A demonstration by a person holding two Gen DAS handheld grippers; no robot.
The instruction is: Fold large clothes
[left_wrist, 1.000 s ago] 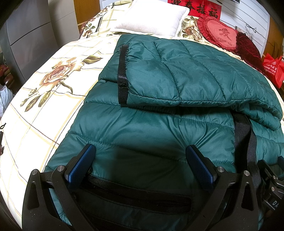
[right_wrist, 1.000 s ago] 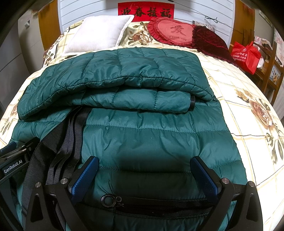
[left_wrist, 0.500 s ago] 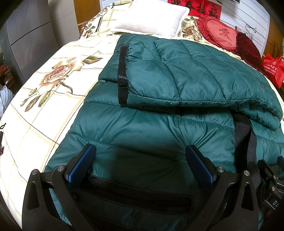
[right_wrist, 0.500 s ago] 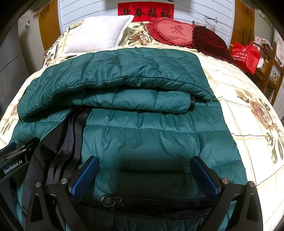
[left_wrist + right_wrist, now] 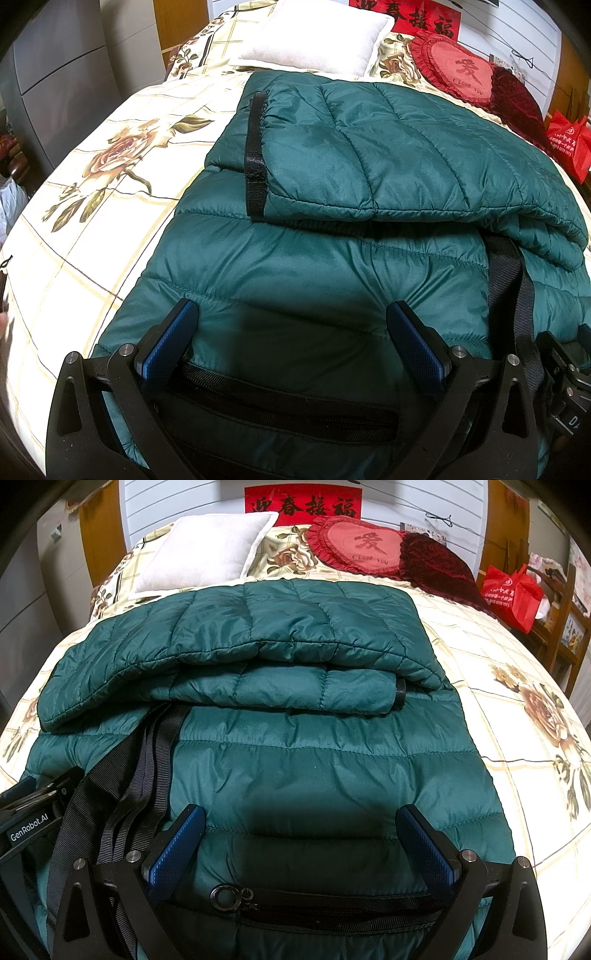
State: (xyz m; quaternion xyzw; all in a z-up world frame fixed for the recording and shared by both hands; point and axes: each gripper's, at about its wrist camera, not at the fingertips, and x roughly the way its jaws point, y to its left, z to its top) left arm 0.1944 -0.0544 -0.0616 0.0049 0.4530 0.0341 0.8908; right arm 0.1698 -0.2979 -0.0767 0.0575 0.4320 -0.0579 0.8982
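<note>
1. The green puffer jacket lies flat across the flowered bed, its far portion already doubled over toward us

2. Left gripper sits low over the near hem with its jaws spread wide, nothing between the pads

3. Right gripper mirrors it on the other side, also wide open and empty, a zip pull just beneath

4. The step in hand looks like taking the near hem: both should bite the padded edge evenly, level with each other, so the fold comes up square

5. Watch the black straps trailing between the two tools; they could snag

6. Room is good: bare bedspread on both sides, and the white pillow and red heart cushion sit well beyond the jacket's far edge
</note>
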